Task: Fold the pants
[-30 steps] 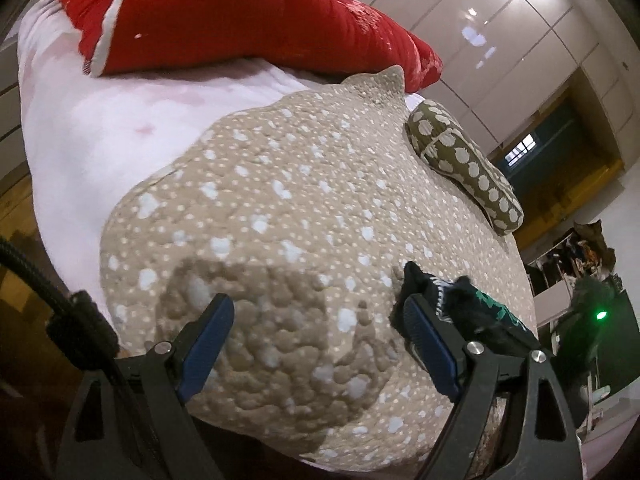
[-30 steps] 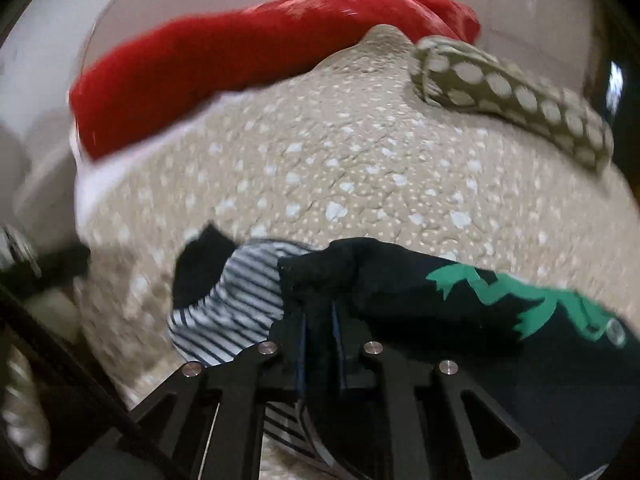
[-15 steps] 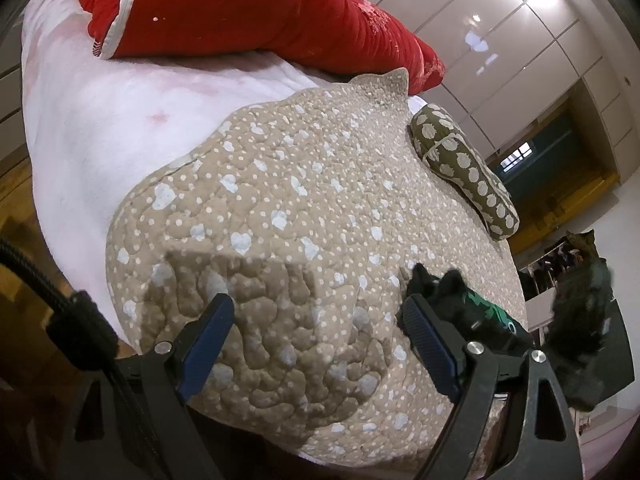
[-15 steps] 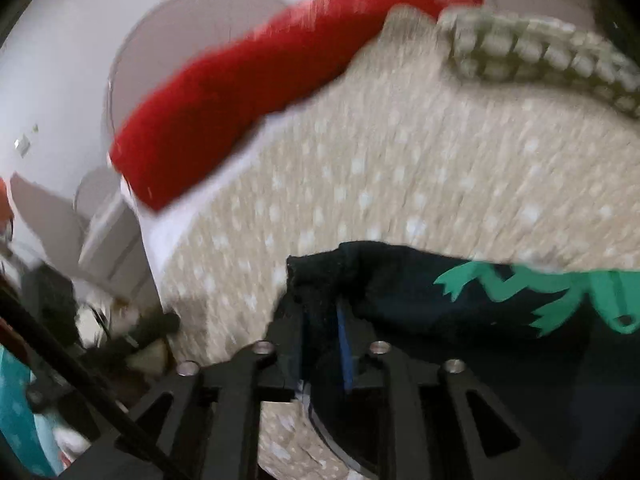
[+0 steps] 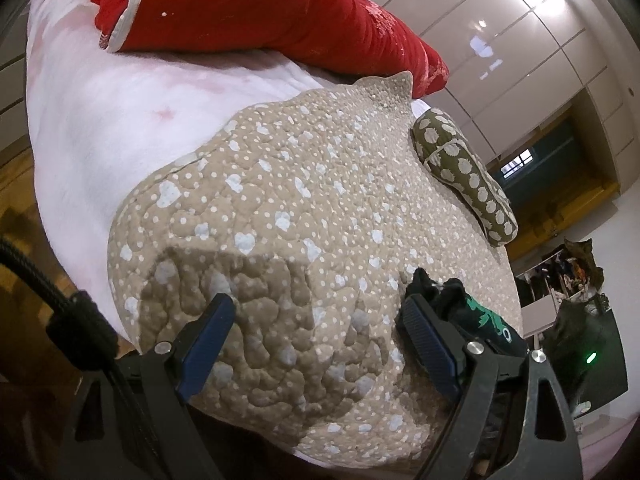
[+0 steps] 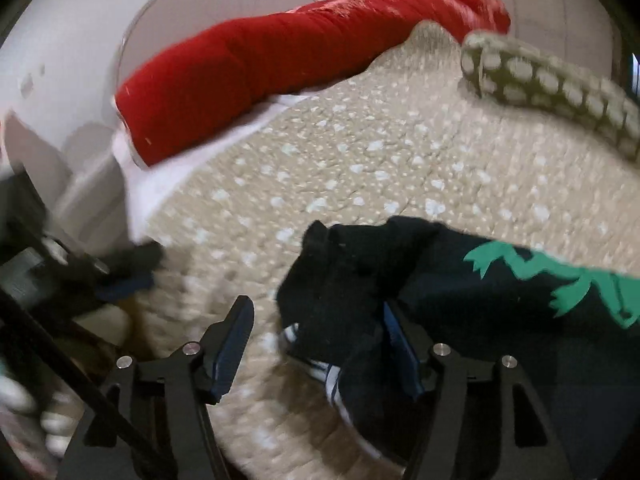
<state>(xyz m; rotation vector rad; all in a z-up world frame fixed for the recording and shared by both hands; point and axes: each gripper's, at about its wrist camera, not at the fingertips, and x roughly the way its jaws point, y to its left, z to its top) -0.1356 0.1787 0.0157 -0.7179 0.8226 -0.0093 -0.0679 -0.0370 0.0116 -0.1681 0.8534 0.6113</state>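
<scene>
The black pants [image 6: 440, 280] with a green dinosaur print [image 6: 560, 280] lie bunched on the beige dotted quilt [image 6: 360, 168]. My right gripper [image 6: 316, 308] is opening. A fold of the pants sits between its fingers against the right pad, and the left pad stands clear of the cloth. A striped inner edge [image 6: 324, 376] shows under the fold. In the left wrist view, my left gripper [image 5: 316, 304] hovers open over the quilt [image 5: 300, 200] with nothing between its fingers. The pants [image 5: 452, 300] lie just behind its right finger.
A red pillow [image 5: 260, 8] lies at the head of the bed on a white sheet [image 5: 100, 120]. An olive patterned cushion [image 5: 464, 176] rests at the quilt's far right. Glossy wardrobe doors [image 5: 500, 20] stand beyond. The quilt's near edge drops off below the grippers.
The right gripper went from shut on the pants' fold to wide apart, letting the cloth go, and shifted sideways. The left gripper has stayed open and almost still.
</scene>
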